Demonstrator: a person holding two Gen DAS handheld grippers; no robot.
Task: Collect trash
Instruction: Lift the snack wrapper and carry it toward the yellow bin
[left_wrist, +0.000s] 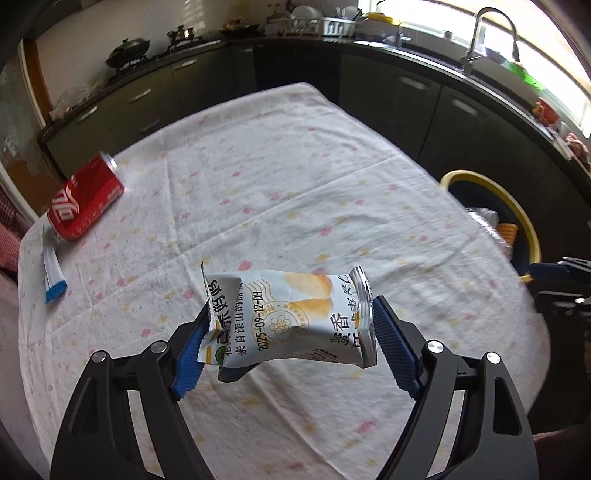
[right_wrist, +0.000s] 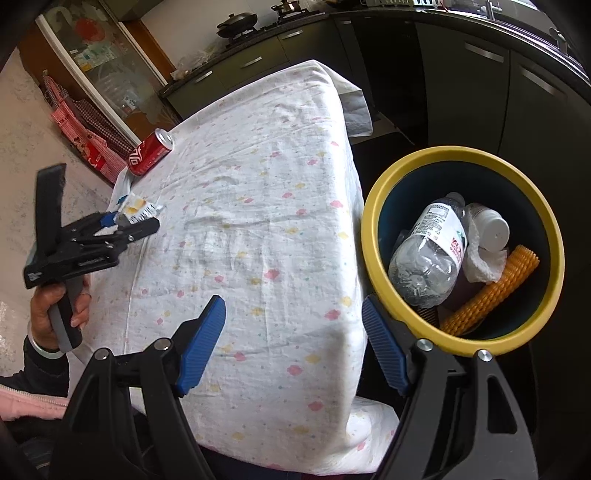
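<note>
Crinkled glossy film on the snack wrapper (left_wrist: 284, 317). Ribbed blue rubbery pads (left_wrist: 391, 354) on the matt black plastic left hand-held gripper (left_wrist: 288, 347). Soft creased cloth (faintly printed) over the desk (left_wrist: 295, 184). Shiny painted metal on the red can (left_wrist: 86, 197). Smooth plastic on the yellow-rimmed bin (right_wrist: 373, 206); clear crumpled plastic on the bottle (right_wrist: 428, 254) inside.

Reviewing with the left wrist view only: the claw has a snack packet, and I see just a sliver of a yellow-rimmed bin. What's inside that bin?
Observer: The bin holds a crushed clear bottle, a small white bottle, a crumpled tissue and a yellow foam net sleeve.
Operator: Is the right claw carrying anything?
Observer: No. The right claw is open and empty, above the edge of the table beside the bin.
</note>
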